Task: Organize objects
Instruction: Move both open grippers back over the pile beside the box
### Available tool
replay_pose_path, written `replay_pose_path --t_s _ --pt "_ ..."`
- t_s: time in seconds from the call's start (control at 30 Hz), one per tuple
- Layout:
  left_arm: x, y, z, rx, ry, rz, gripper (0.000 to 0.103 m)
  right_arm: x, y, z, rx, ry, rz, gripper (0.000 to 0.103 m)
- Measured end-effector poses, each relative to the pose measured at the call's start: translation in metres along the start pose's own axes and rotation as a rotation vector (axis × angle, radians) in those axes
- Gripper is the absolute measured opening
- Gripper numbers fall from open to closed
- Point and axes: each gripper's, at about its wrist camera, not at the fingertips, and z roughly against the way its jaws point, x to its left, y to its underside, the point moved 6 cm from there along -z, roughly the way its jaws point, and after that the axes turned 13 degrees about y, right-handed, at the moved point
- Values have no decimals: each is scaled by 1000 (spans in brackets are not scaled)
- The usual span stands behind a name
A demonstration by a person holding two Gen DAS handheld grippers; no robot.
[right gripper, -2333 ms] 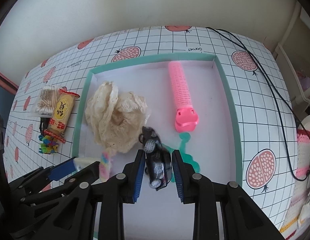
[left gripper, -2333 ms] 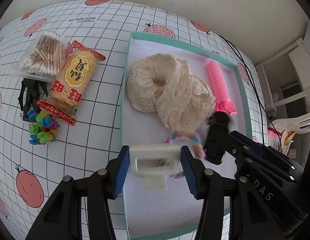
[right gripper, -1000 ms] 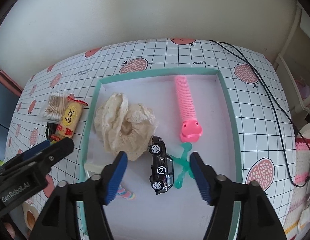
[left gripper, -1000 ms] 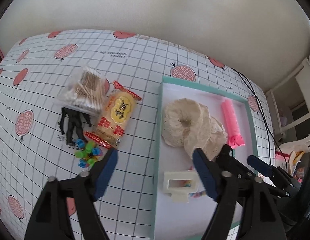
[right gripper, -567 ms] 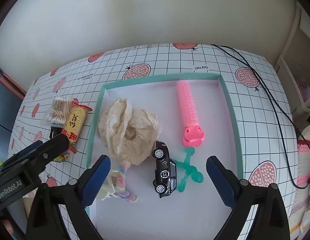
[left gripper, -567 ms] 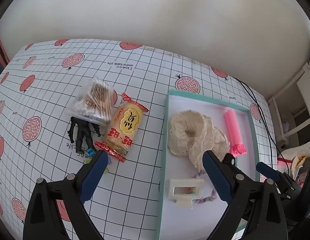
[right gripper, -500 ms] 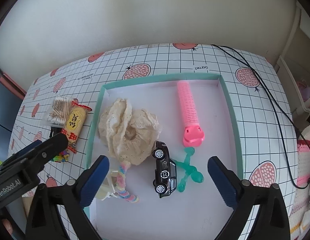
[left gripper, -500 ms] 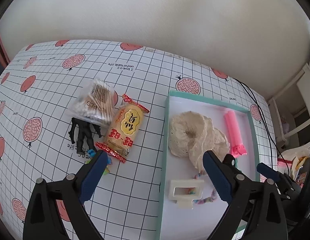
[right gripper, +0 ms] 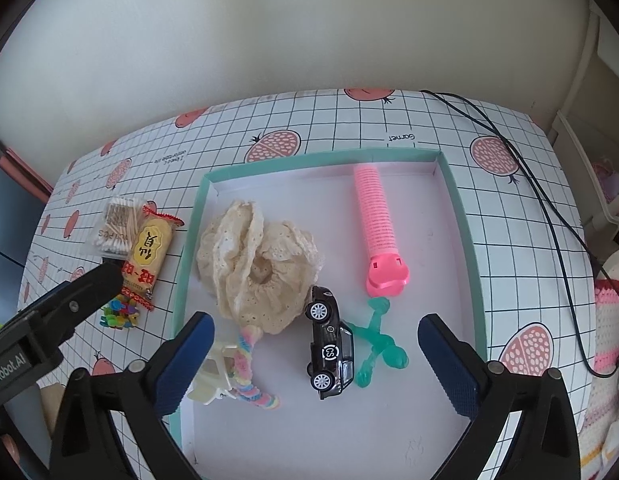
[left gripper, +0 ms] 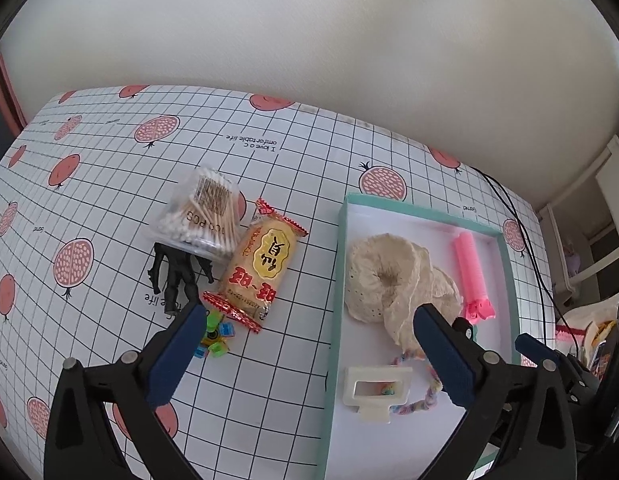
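A teal-rimmed white tray (right gripper: 465, 240) (left gripper: 336, 264) holds a cream lace scrunchie (right gripper: 257, 264) (left gripper: 389, 276), a pink hair roller (right gripper: 375, 224) (left gripper: 471, 276), a black toy car (right gripper: 329, 350), a green plastic figure (right gripper: 375, 340), a white hair claw (left gripper: 375, 392) (right gripper: 211, 380) and a pastel braided band (right gripper: 249, 368) (left gripper: 417, 404). Left of the tray lie a snack packet (left gripper: 261, 268) (right gripper: 149, 256), a cotton-swab box (left gripper: 201, 216) (right gripper: 115, 226), a black figurine (left gripper: 175, 276) and colourful beads (left gripper: 215, 336) (right gripper: 119, 316). My left gripper (left gripper: 309, 344) and right gripper (right gripper: 315, 356) both hover open and empty above these.
The table wears a white grid cloth with pomegranate prints (left gripper: 73, 262). A black cable (right gripper: 549, 208) runs across its right side. A knitted pink-and-white cloth (right gripper: 607, 320) lies off the right edge, and a wall stands behind the table.
Both grippers let go, the left of the white hair claw and the right of the toy car, opened wide and drew back and up from the tray. In the last half second little moved.
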Motion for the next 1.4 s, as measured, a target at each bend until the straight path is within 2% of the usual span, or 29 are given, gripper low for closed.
replay_pose_path --t_s 0.8,1.13,1.4 --pt "17 -8 7 4 9 23 103 10 -3 2 0 3 -1 103" --pt "39 -24 31 -34 10 34 103 21 -10 20 -49 -14 0 103" --pt "71 -33 50 -67 0 90 103 52 -16 27 -77 -48 33 103"
